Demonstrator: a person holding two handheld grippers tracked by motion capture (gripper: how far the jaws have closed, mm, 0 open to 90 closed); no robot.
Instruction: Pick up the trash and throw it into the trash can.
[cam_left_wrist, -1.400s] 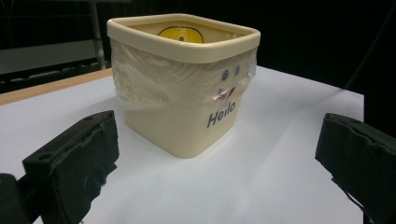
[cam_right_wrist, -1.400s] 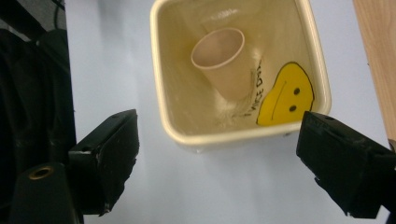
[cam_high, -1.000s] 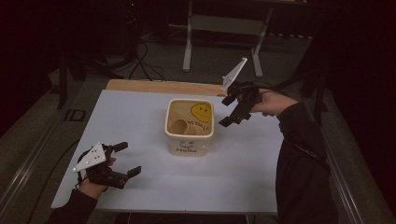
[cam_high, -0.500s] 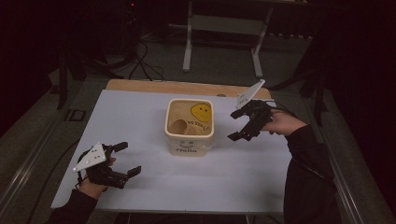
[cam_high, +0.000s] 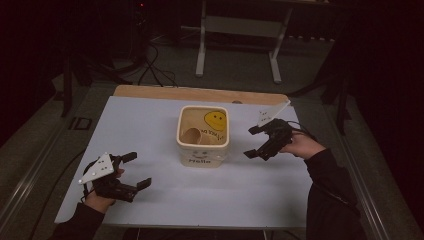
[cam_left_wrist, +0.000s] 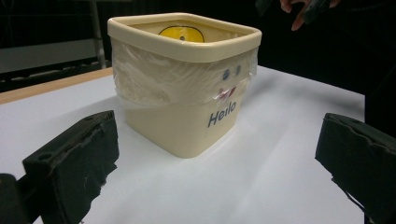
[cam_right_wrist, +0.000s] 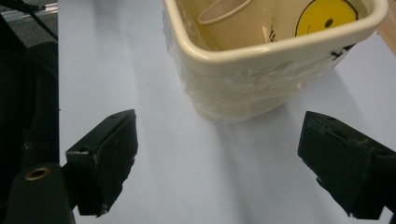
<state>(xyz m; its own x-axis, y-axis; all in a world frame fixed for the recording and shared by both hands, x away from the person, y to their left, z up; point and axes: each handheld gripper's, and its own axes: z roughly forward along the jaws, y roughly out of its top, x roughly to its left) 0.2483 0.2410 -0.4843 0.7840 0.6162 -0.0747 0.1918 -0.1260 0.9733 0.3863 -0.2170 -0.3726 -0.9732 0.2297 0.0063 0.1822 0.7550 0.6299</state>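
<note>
Cream square plastic tub (cam_high: 203, 137): upright, mid white desk (cam_high: 150, 125).
Left gripper (cam_high: 135, 170): fingers apart, empty, resting near-left.
Right gripper (cam_high: 251, 142): fingers just widened, empty, beside tub.

"Hello" in blue handwriting on the front wall of the cream square tub (cam_left_wrist: 187, 93), under a small drawn face. Yellow smiley face sticker (cam_right_wrist: 327, 16) on its inner wall, beside unreadable dark lettering.

A white table (cam_high: 150, 125) with a wooden strip (cam_high: 200, 93) along its far edge stands on a dark floor. Beyond it, a grey metal stand (cam_high: 237, 30) and black cables (cam_high: 150, 70) sit in shadow.
</note>
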